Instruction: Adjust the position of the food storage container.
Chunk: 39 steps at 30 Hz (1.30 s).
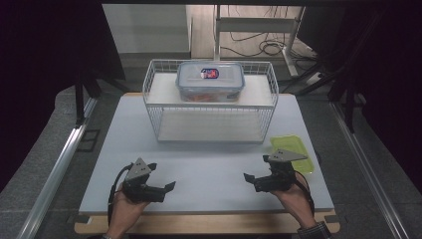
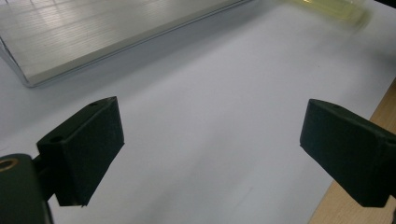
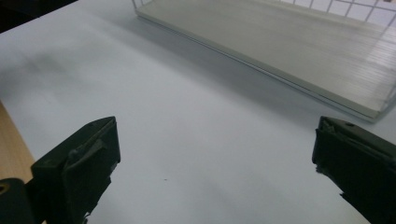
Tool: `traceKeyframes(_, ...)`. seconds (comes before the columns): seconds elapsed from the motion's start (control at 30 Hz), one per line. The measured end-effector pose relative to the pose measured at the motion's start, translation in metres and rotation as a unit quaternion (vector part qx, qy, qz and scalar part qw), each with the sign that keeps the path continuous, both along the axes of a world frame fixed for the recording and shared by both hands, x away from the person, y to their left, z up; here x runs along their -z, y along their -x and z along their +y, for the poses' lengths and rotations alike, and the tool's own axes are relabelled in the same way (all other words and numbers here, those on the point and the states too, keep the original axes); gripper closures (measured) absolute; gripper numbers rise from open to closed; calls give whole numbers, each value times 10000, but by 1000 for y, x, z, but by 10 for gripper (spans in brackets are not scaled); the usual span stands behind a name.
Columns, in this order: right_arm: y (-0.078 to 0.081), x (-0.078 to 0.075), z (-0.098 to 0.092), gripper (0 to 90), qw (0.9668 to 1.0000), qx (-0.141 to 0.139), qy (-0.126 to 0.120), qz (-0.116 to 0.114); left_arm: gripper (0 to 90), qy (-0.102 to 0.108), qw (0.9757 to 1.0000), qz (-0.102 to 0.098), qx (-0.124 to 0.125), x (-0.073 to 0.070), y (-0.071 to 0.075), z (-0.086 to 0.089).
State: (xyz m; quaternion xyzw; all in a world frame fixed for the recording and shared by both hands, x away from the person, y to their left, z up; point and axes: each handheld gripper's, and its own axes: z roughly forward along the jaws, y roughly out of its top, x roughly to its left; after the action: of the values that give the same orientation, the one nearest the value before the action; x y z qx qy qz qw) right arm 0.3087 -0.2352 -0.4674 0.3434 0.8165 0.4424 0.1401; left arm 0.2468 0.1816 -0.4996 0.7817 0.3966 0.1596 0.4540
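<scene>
Both the left tool (image 1: 161,180) and the right tool (image 1: 255,171) hover with jaws spread wide, holding nothing, in front of the white wire two-tier rack (image 1: 211,130). A flat yellow-green plastic lid (image 1: 293,152) lies on the white worktop (image 1: 209,174) at the rack's front right corner, just beside the right tool.

White tabletop (image 1: 209,174) on a wooden board, centre of frame. Directly on it: wire rack (image 1: 211,130) at upper centre, yellow-green tray (image 1: 293,148) at right, just beside the rack's lower right corner.

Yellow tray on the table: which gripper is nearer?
Right. The right gripper sits just in front of the yellow tray; the left gripper is far across the table.
</scene>
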Motion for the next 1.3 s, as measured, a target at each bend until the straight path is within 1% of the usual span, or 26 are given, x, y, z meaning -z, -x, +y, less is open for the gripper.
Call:
traceKeyframes(0.1, -5, 0, -6, 0, 9998, 188, 21, 87, 60, 3, 10000, 13, -1, 1, -1, 1)
traceKeyframes(0.17, -9, 0, -14, 0, 9993, 330, 42, 163, 60, -2, 10000, 20, 0, 1, -1, 1)
traceKeyframes(0.23, -12, -1, -21, 4, 9988, 455, 58, 180, 60, -4, 10000, 28, -1, 1, -1, 1)
traceKeyframes(0.33, -18, -3, -34, 67, 9974, 688, 158, 159, 61, -20, 10000, 51, 16, 3, -2, 0)
traceKeyframes(0.4, -22, -5, -44, 149, 9957, 885, 221, 158, 61, -35, 10000, 58, 21, 3, -2, -1)
traceKeyframes(0.47, -26, -7, -54, 257, 9942, 1020, 284, 164, 62, -50, 10000, 61, 16, 3, -3, -1)
traceKeyframes(0.53, -29, -10, -63, 361, 9929, 1130, 362, 119, 63, -53, 10000, 72, 23, 4, -3, -1)
traceKeyframes(0.63, -36, -14, -78, 538, 9908, 1291, 387, 118, 63, -45, 9999, 89, 11, 4, -4, -1)
traceKeyframes(0.73, -44, -15, -90, 723, 9883, 1417, 560, 61, 64, -36, 10000, 89, -9, 4, -4, 0)
traceKeyframes(0.8, -50, -16, -97, 814, 9855, 1551, 683, 62, 64, -39, 10000, 85, -9, 4, -5, 0)
traceKeyframes(0.87, -57, -15, -105, 874, 9832, 1682, 701, 84, 65, -36, 10000, 84, -19, 3, -5, 0)
traceKeyframes(0.93, -64, -15, -114, 887, 9803, 1843, 705, 118, 65, -37, 10000, 84, -21, 4, -5, 1)
traceKeyframes(1.0, -71, -13, -123, 888, 9758, 2042, 766, 133, 65, -38, 9999, 93, -25, 4, -5, 1)
traceKeyframes(1.07, -76, -11, -132, 889, 9723, 2208, 753, 119, 66, -36, 9999, 103, -35, 4, -6, 1)
traceKeyframes(1.13, -82, -7, -140, 889, 9685, 2353, 802, 108, 66, -52, 9999, 110, -41, 5, -6, 1)
traceKeyframes(1.2, -86, -4, -144, 889, 9670, 2417, 790, 158, 67, -58, 9999, 119, -50, 5, -6, 1)
traceKeyframes(1.3, -92, 3, -147, 889, 9670, 2406, 792, 273, 67, -63, 9999, 140, -49, 5, -7, 1)
